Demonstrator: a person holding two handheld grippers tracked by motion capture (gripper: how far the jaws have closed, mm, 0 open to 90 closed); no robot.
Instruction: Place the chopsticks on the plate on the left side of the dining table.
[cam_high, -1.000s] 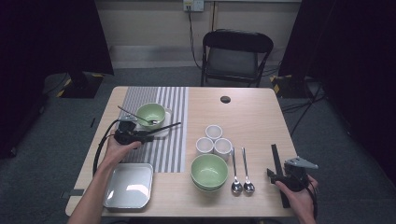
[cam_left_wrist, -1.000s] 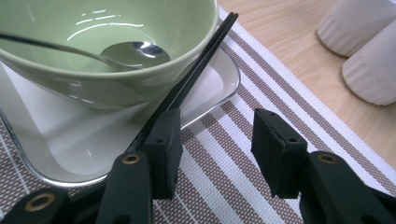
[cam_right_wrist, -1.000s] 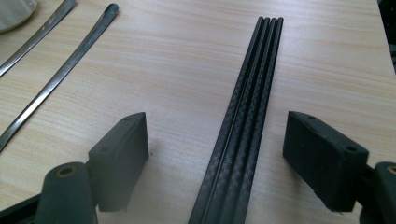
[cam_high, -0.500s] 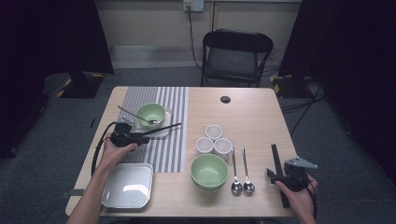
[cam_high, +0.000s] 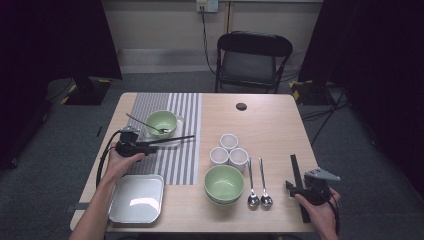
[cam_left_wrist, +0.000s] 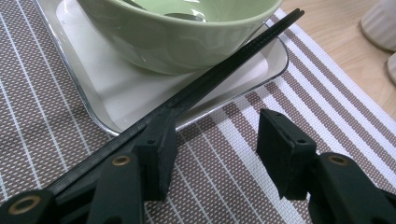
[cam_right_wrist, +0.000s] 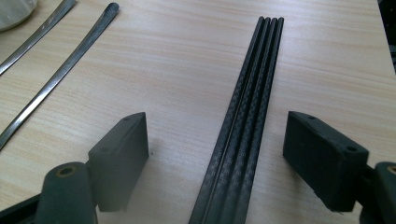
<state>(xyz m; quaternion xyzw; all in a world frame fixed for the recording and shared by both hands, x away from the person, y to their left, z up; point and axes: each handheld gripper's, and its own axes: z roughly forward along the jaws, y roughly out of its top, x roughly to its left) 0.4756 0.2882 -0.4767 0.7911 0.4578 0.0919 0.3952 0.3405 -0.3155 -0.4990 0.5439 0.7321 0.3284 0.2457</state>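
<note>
A black folding chair (cam_high: 254, 60) stands on grey carpet (cam_high: 60, 130) before a pale wall (cam_high: 160, 25).

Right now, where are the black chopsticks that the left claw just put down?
In the high view, the black chopsticks lie left of centre on the striped placemat, leaning across the white tray beside the green bowl.

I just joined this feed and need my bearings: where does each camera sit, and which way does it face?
High view: above the person's side, facing forward and down on the table; both forearms show.
Left gripper view: on the left tongs, facing chopsticks lying on the white tray; open jaws show.
Right gripper view: on the right tongs, facing black chopsticks; open jaws show.
High and left gripper views share the green bowl.
</note>
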